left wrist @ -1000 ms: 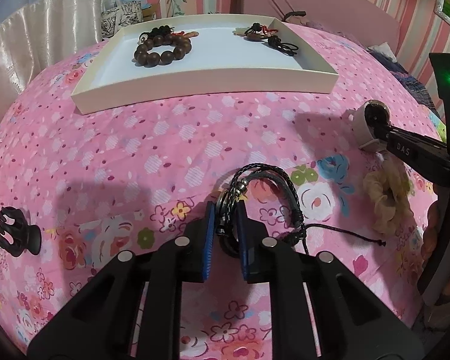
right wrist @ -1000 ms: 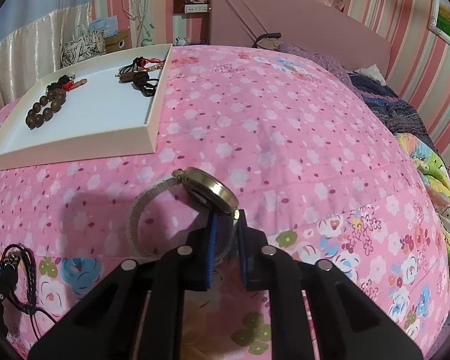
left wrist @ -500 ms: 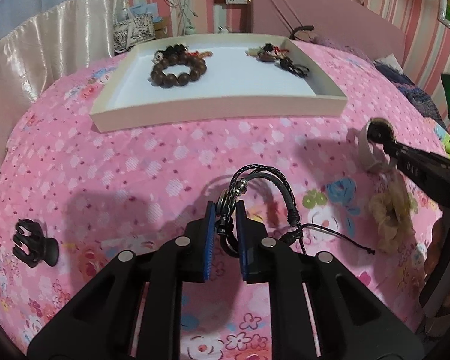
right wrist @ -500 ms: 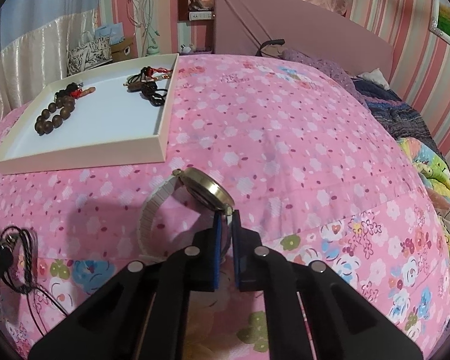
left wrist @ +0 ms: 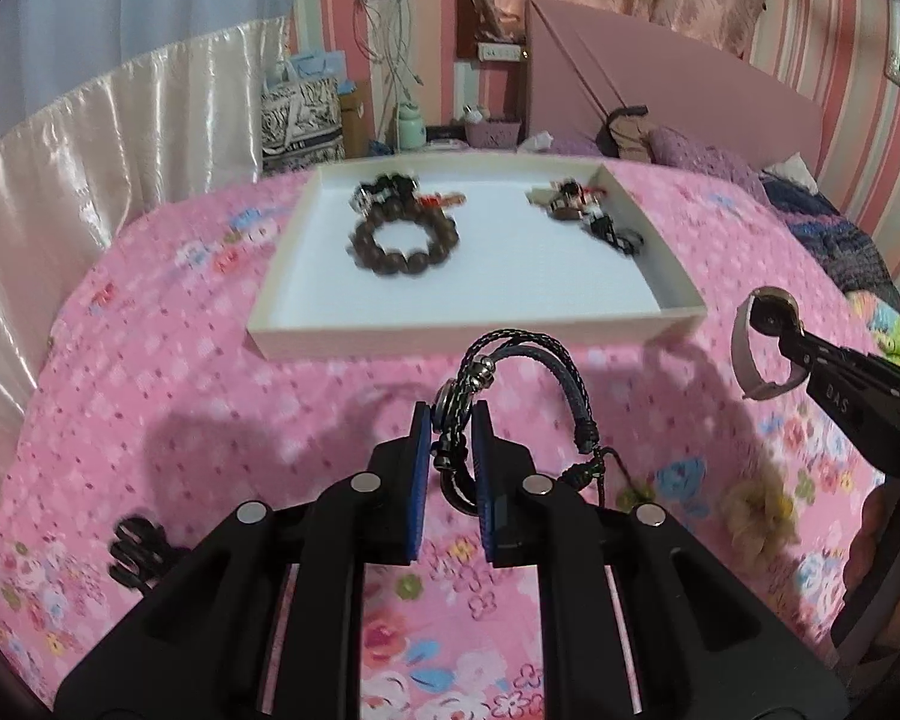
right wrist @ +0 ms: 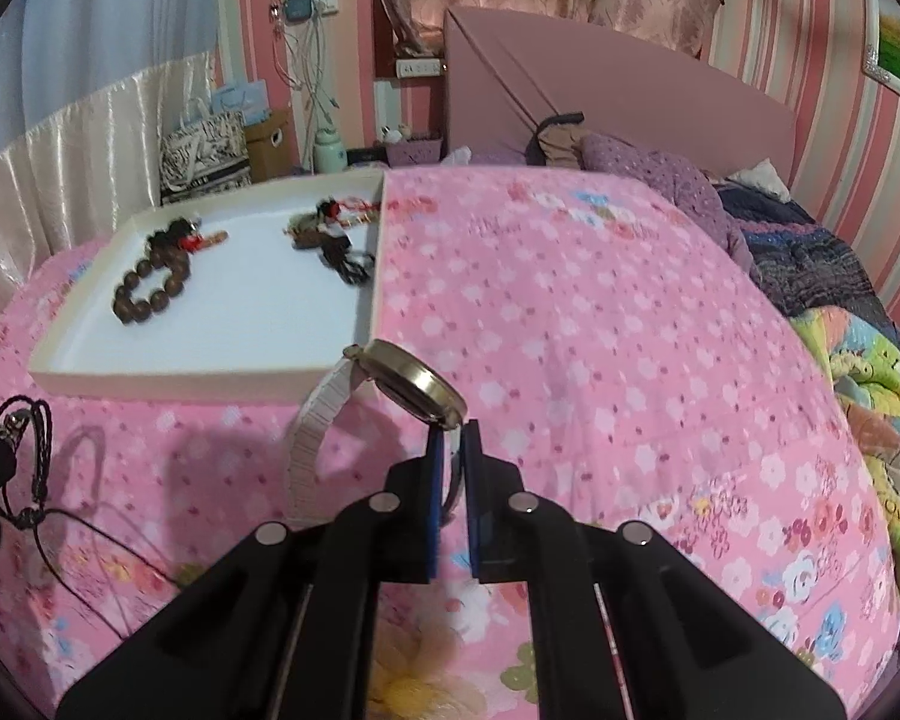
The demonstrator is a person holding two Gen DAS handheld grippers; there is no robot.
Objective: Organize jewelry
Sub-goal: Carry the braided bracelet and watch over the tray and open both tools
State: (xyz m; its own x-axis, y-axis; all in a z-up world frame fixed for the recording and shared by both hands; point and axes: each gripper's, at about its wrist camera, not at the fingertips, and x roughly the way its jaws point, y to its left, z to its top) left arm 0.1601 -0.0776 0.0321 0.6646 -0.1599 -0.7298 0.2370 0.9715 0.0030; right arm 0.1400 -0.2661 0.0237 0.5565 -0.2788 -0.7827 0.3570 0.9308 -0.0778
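Note:
My left gripper (left wrist: 452, 417) is shut on a black braided leather bracelet (left wrist: 546, 354), which hangs above the pink floral bedspread with its cords trailing. My right gripper (right wrist: 451, 435) is shut on the pale strap of a gold-rimmed wristwatch (right wrist: 417, 381), also lifted off the bed. In the left wrist view the right gripper (left wrist: 789, 342) and watch (left wrist: 771, 315) show at the right edge. A shallow white tray (left wrist: 468, 339) lies beyond, holding a brown bead bracelet (left wrist: 405, 243) and a dark corded piece with red (left wrist: 588, 210). The same tray (right wrist: 180, 381) sits left in the right wrist view.
A black hair claw (left wrist: 141, 549) lies on the bedspread at lower left, and a cream scrunchie (left wrist: 759, 513) at lower right. A hand (left wrist: 888, 534) shows at the right edge. Blankets (right wrist: 858, 372) are heaped at the right; a pink headboard (right wrist: 600, 72) stands behind.
Both grippers have risen, lifting the leather bracelet and the watch off the bedspread. The tray now sits nearer the centre of both views.

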